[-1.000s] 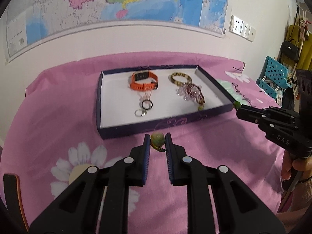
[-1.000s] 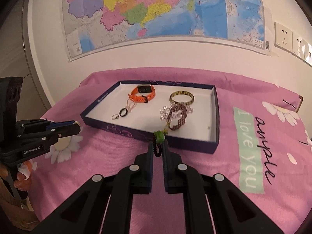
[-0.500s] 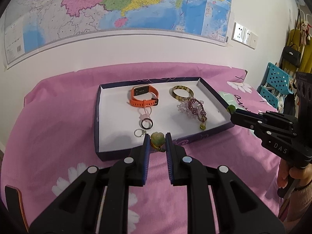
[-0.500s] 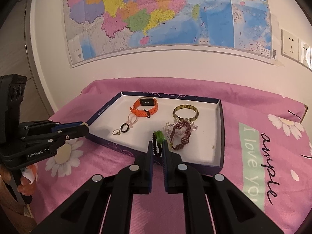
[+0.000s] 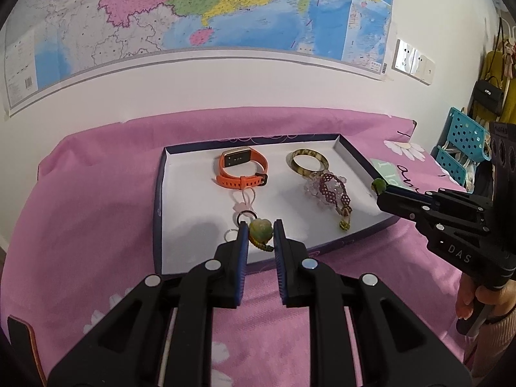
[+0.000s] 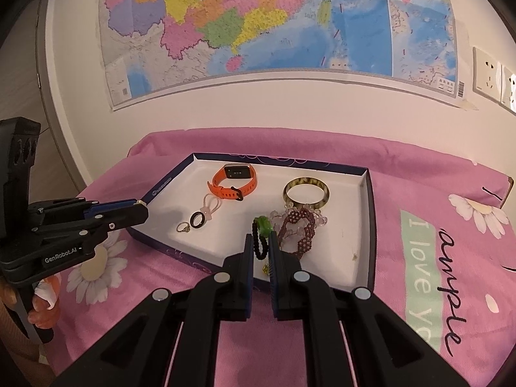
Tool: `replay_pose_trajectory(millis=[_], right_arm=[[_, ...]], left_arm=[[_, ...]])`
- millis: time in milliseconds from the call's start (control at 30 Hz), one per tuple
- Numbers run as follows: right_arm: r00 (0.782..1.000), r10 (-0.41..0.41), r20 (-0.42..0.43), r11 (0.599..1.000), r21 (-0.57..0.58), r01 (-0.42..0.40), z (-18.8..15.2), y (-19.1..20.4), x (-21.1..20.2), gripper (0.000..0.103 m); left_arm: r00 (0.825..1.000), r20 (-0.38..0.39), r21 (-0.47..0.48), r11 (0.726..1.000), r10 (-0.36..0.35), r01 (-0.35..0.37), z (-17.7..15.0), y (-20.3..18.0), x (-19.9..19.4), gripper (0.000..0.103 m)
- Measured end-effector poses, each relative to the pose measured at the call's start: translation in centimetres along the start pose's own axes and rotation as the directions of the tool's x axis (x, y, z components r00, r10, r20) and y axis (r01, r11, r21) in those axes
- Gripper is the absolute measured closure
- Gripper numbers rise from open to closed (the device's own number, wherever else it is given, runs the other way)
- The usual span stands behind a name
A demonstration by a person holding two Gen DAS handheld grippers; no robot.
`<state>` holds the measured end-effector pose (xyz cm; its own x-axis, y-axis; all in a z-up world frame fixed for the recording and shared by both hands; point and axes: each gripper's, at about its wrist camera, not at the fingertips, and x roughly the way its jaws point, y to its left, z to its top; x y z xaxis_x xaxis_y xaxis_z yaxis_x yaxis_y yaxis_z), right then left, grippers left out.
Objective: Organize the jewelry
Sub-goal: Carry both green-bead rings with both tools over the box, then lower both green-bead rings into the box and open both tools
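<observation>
Gripper [image 5: 260, 229] over pink bedspread [image 5: 80, 213], wall map [image 5: 193, 9]

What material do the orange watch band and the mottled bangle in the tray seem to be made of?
The orange watch band looks like matte silicone or rubber: an even colour, a soft bend and a row of punched holes. The mottled bangle looks like glossy resin, horn or stone: rigid, with a translucent yellow-brown pattern and bright highlights. Which one, the pictures cannot settle.

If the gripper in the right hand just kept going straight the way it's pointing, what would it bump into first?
Probably the woven maroon bracelet lying in the tray, or the tray floor beside it. The right gripper, shut on a dark beaded bracelet with a green bead, angles down towards that spot; depth is uncertain.
</observation>
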<state>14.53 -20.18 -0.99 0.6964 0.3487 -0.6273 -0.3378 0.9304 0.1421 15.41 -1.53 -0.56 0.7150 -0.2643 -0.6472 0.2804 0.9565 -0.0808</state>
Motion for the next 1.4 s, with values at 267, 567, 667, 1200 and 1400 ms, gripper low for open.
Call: replay_pose_trajectory(millis=[267, 567, 667, 1200, 1400], right_arm=[[1.000, -0.006, -0.013, 1.000, -0.006, 0.006, 0.4, 0.0, 1.1, 0.096], [0.999, -0.016, -0.032, 1.000, 0.000, 0.016, 0.4, -0.3, 2.3, 0.096], [0.999, -0.019, -0.039, 1.000, 0.003, 0.019, 0.4, -0.4, 2.7, 0.096], [0.996, -0.035, -0.082, 0.999, 0.009, 0.035, 0.0, -0.9, 4.3, 0.095], [0.994, -0.038, -0.105, 0.999, 0.021, 0.041, -0.2, -1.1, 5.0, 0.095]], left_arm=[[1.000, -0.006, 0.001, 1.000, 0.016, -0.016, 0.6, 0.1, 1.2, 0.087], [1.000, -0.016, -0.013, 1.000, 0.027, -0.027, 0.7, 0.4, 2.0, 0.087], [0.999, -0.018, -0.017, 0.999, 0.031, -0.031, 0.8, 0.6, 2.3, 0.087], [0.996, -0.071, -0.023, 0.999, 0.044, -0.046, 0.7, 0.8, 4.7, 0.087], [0.995, -0.089, -0.027, 0.998, 0.046, -0.048, 0.5, 0.9, 5.2, 0.087]])
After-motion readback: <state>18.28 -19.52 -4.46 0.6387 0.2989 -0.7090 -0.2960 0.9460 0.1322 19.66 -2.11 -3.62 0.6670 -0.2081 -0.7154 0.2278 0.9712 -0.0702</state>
